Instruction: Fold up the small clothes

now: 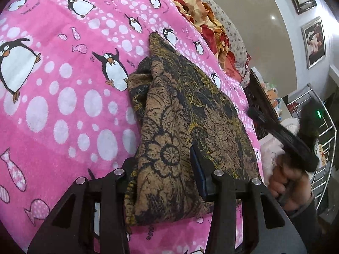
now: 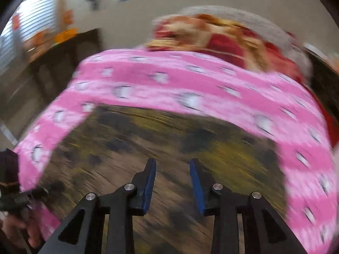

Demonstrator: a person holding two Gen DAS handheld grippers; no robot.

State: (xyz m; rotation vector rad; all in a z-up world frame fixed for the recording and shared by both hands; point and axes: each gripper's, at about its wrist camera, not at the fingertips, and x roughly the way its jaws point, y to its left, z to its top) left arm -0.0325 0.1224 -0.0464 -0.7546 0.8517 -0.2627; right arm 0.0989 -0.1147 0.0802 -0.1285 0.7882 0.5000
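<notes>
A brown and black patterned garment (image 1: 186,114) lies folded in a long strip on the pink penguin blanket (image 1: 63,84). My left gripper (image 1: 161,169) is open with its jaws astride the garment's near end; the cloth bulges between them and hides the left finger. My right gripper (image 2: 172,180) is open and empty, just above the same garment (image 2: 169,133), which is blurred by motion. The right gripper (image 1: 281,133) also shows in the left wrist view, held by a hand off the garment's right edge.
A red and yellow floral cloth (image 1: 203,17) and a grey patterned pillow (image 1: 233,38) lie at the far end of the bed. A metal rack (image 1: 324,148) and cluttered shelves stand to the right. Framed pictures (image 1: 313,42) hang on the wall.
</notes>
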